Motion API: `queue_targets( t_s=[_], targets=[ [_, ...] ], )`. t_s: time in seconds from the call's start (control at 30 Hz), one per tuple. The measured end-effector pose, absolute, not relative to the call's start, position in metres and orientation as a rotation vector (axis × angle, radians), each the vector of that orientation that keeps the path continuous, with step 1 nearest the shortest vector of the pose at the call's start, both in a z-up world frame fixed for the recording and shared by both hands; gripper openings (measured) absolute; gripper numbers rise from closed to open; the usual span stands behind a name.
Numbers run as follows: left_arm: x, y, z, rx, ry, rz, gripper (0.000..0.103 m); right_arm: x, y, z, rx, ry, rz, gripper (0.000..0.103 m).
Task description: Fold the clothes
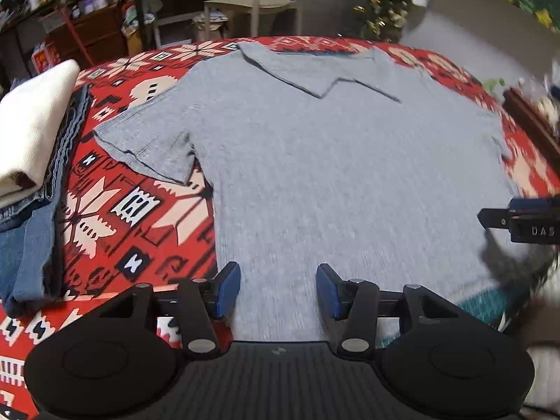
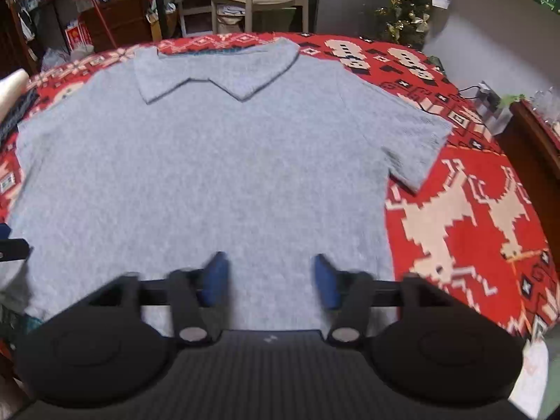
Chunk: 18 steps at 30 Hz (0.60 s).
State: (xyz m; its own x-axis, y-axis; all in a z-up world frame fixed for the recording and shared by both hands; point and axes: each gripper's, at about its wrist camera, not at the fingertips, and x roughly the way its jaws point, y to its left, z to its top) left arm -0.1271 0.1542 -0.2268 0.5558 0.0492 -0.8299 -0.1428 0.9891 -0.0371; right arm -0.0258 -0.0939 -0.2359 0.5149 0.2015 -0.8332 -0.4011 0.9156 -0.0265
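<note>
One grey collared shirt (image 1: 332, 161) lies flat, with two short sleeves and one collar (image 2: 217, 73). One red patterned cloth (image 1: 140, 210) is spread under it. At the side sits one stack of two folded things: one white garment (image 1: 33, 133) on one pair of blue jeans (image 1: 31, 238). Two tools are in sight, the left tool (image 1: 278, 288) and the right tool (image 2: 269, 281), each with two blue fingertips.

Shirt (image 1: 332, 161) lies flat on the blanket (image 1: 140, 210), folded stack (image 1: 31, 161) at its left
</note>
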Motion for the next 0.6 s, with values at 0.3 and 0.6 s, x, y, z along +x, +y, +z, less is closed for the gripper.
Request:
queue_targets(
  t_s=[0.3, 0.6],
  targets=[
    [-0.121, 0.121, -0.213, 0.046, 0.876, 0.082, 0.072, -0.038, -0.084, -0.221, -0.283, 0.880, 0.423, 0.102],
    [-0.104, 0.118, -0.236, 0.039, 0.948, 0.082, 0.093, -0.028, -0.076, -0.243, -0.263, 1.001, 0.435, 0.102]
  ],
)
